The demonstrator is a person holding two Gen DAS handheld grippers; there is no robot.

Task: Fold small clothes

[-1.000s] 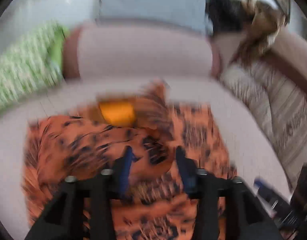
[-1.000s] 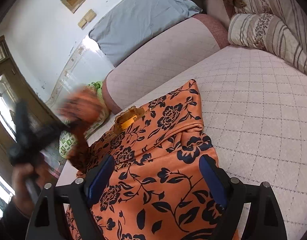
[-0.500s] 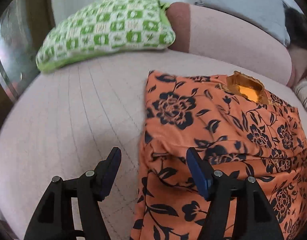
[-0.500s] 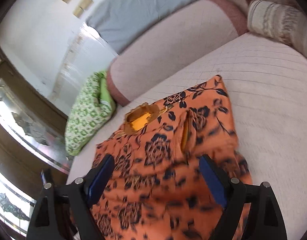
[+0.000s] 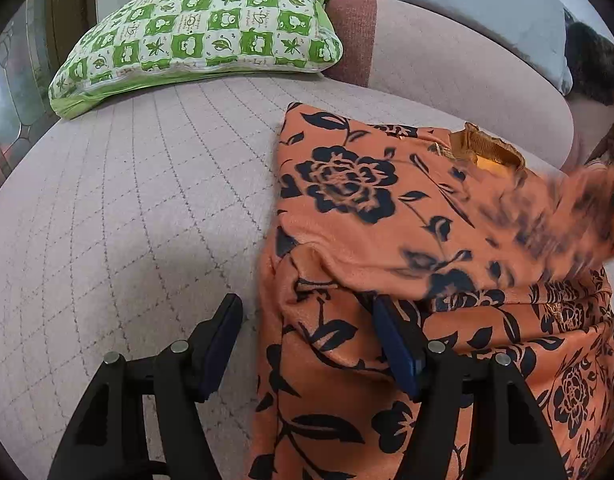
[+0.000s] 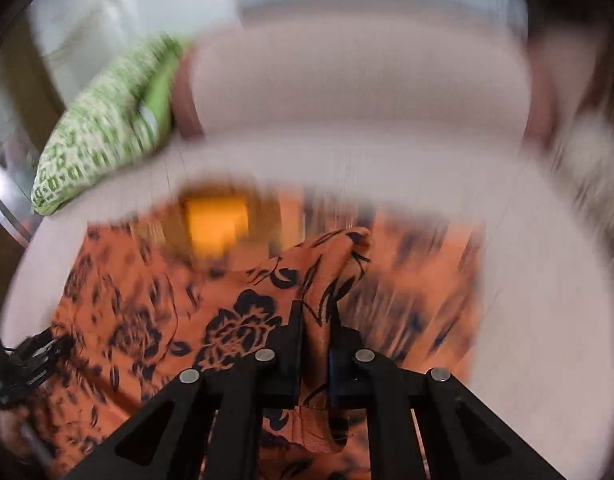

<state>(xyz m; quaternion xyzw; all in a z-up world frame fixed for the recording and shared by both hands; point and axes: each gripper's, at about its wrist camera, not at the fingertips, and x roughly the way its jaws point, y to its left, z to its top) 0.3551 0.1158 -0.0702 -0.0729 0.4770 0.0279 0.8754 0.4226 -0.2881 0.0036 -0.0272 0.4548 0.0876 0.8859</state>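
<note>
**Right tongs pinch a fold of the orange garment; left tongs stand wide at its edge**

Pale pink quilted sofa seat (image 5: 119, 216) fills most of the left wrist view; its rounded backrest (image 5: 459, 68) runs across the upper right of the frame.

Orange garment with black flower print (image 5: 347, 184) lies on the seat, filling the right half of the left wrist view from mid-frame to the bottom edge. Upper layer is folded over the lower one. Neck opening with yellow-orange lining (image 5: 487, 152) sits at upper right. A flap of the same cloth at the right edge is blurred.

Green-and-white checked cushion (image 5: 199, 28) rests at upper left, against the end of the backrest, apart from the garment.

Left tongs (image 5: 307, 340), lower centre: jaws wide, having just been opening. Left finger over bare seat, right finger over the cloth, garment's left edge between them; pads not pressing.

Right tongs (image 6: 317, 320), lower centre of the right wrist view: jaws have just closed, narrow, clamped on a raised fold of the garment. Background heavily blurred.
</note>
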